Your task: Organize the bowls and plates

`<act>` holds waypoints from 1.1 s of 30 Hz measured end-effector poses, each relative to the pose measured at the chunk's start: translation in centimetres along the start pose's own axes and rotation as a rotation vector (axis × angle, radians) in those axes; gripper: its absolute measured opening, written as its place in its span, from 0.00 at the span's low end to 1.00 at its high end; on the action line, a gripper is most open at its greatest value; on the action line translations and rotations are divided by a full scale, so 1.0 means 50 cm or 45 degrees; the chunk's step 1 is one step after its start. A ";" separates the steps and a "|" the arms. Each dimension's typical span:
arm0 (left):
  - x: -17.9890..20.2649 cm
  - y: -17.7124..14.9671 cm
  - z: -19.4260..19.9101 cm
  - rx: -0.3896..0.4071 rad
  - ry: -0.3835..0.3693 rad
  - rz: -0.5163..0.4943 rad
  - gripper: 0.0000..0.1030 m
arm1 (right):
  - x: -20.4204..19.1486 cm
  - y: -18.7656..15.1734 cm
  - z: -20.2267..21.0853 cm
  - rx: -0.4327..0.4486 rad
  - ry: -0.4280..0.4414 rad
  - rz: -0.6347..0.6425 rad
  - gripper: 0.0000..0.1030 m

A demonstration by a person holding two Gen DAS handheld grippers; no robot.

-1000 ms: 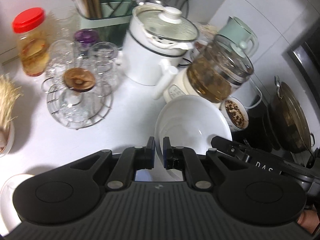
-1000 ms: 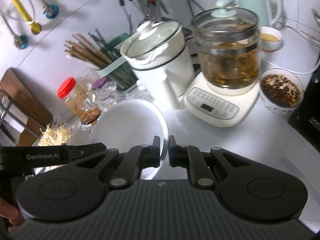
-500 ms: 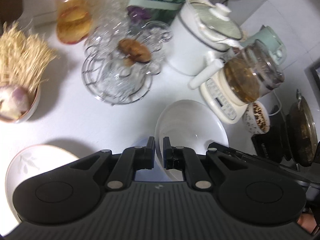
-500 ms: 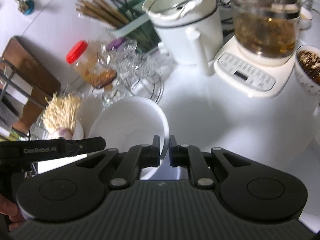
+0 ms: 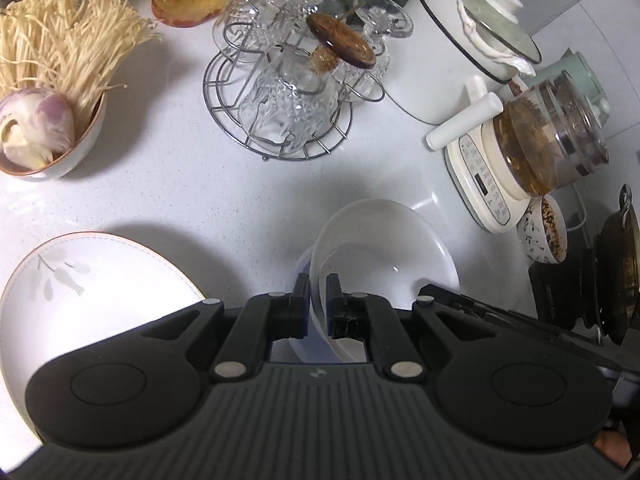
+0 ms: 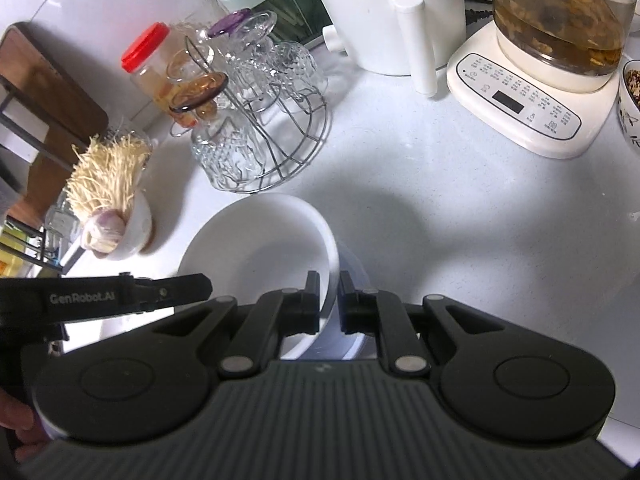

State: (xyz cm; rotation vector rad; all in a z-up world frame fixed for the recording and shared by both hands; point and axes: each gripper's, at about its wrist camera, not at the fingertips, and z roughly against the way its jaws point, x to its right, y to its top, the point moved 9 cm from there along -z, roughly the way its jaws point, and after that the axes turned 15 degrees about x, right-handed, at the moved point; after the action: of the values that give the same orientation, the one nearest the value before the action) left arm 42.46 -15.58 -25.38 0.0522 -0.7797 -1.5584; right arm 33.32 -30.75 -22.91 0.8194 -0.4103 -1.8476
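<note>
A plain white bowl (image 5: 384, 248) (image 6: 260, 240) hangs just over the white counter, carried by both grippers. My left gripper (image 5: 318, 304) is shut on its near-left rim. My right gripper (image 6: 329, 304) is shut on the opposite rim, and its black body (image 5: 480, 312) shows at the right of the left wrist view. A pale bluish rim (image 6: 352, 276) of something beneath the bowl shows; I cannot tell what it is. A white plate with a grey leaf print (image 5: 92, 292) lies on the counter to the left of the bowl.
Beyond the bowl stands a wire rack of cut glasses (image 5: 288, 96). A small bowl of enoki mushrooms and garlic (image 5: 44, 120) sits at the left. A white pot (image 5: 460, 44), a glass kettle on its base (image 5: 532, 148), a patterned cup (image 5: 544, 236) and a dark wok (image 5: 620, 276) crowd the right.
Both grippers have sunk toward the counter with the bowl between them. The rack, jar and appliances slid up in the views and the leaf plate came into sight at the lower left.
</note>
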 end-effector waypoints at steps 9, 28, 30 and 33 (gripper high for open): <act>-0.009 -0.010 -0.009 -0.038 0.007 0.013 0.08 | 0.012 -0.013 -0.003 -0.047 0.007 -0.013 0.12; -0.012 -0.008 -0.010 -0.002 0.042 0.018 0.36 | 0.059 -0.022 -0.083 -0.120 0.056 -0.178 0.45; -0.009 -0.009 -0.014 -0.005 0.039 0.011 0.37 | 0.055 -0.035 -0.097 -0.151 0.069 -0.192 0.39; -0.003 -0.012 -0.019 -0.022 0.042 -0.009 0.37 | 0.048 -0.049 -0.105 -0.189 0.052 -0.185 0.36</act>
State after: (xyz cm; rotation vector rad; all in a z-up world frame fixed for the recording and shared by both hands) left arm 42.41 -15.90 -26.46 0.0678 -0.7409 -1.5668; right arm 34.77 -31.44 -28.93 0.8007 -0.1889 -1.9663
